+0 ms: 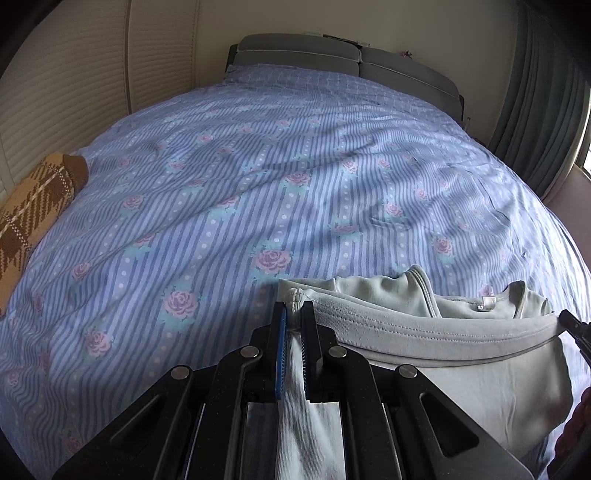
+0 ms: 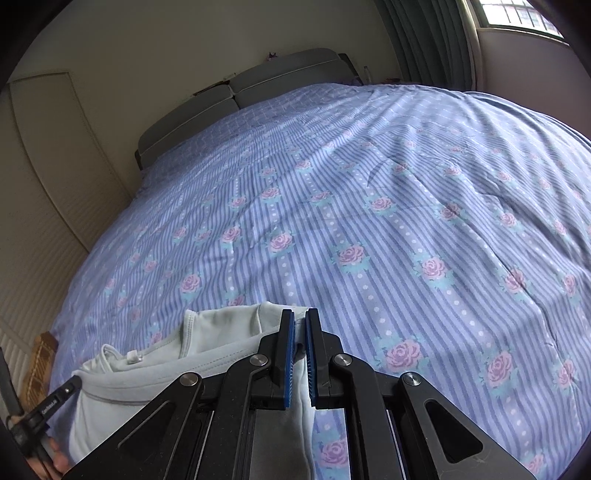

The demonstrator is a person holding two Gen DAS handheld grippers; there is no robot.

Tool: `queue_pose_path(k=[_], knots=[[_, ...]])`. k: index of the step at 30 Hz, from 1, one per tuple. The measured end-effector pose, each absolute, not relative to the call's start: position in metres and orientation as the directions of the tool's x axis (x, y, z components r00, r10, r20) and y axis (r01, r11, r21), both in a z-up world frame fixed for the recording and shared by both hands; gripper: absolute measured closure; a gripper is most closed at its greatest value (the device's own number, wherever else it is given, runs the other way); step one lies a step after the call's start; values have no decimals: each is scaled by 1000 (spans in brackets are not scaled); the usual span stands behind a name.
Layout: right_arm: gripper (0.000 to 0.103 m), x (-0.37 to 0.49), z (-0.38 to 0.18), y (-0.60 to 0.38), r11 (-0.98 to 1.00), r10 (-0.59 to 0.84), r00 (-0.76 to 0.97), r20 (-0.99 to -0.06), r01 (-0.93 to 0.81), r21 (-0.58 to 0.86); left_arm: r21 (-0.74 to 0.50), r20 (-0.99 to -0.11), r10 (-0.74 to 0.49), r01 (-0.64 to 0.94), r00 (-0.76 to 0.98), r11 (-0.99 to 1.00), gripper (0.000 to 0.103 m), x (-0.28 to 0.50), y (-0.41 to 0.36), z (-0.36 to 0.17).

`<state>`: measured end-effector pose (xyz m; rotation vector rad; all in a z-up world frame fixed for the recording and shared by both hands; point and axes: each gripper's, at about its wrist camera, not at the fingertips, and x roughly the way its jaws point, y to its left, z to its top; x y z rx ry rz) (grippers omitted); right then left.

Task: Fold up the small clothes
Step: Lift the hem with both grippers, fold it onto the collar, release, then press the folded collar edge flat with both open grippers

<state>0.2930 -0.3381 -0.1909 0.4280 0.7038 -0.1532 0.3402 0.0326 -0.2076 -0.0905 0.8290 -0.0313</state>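
On the bedspread (image 1: 258, 192), plaid knit (image 1: 33, 221)

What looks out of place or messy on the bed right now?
Nothing is damaged or spilled. The pale green garment hangs bunched between the left gripper and right gripper, not flat. A brown plaid knit item lies at the bedspread's edge.

I am looking through the left wrist camera from just behind its jaws, tilting down across the bed (image 1: 258, 177) toward the grey headboard (image 1: 332, 59), with the closet doors at its left. My right wrist camera is sitting equally close, facing the same way, with the window (image 2: 517, 14) at upper right. Both views are sharing the floral cover, the headboard and the pale garment (image 1: 461, 354).
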Motion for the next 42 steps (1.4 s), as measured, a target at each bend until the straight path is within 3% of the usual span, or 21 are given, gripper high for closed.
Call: queue_pose_path(k=[4, 6, 8, 9, 16, 24, 35, 42], knots=[[94, 292, -195, -337, 904, 16, 748, -664, 272, 328, -57, -723, -51, 14, 688, 998, 87, 336, 28, -207], [75, 289, -192, -335, 908, -3, 742, -670, 283, 308, -55, -715, -54, 21, 697, 998, 77, 329, 28, -201], [60, 282, -184, -333, 914, -24, 752, -659, 284, 290, -57, -697, -67, 38, 714, 998, 60, 318, 26, -193], [58, 277, -180, -331, 919, -32, 760, -649, 278, 281, -45, -688, -64, 46, 723, 998, 59, 312, 24, -189], [58, 258, -160, -281, 975, 23, 781, -625, 121, 186, -27, -685, -184, 227, 705, 973, 58, 278, -23, -183], [58, 266, -179, -220, 994, 109, 719, -687, -63, 92, -47, -750, -235, 305, 618, 951, 59, 284, -50, -207], [58, 289, -199, -205, 997, 59, 674, -737, -74, 12, -11, -766, -200, 299, 611, 954, 58, 312, -50, -213], [58, 311, -194, -208, 999, 52, 674, -737, -42, 32, -28, -768, -194, 271, 610, 962, 58, 337, -45, -208]])
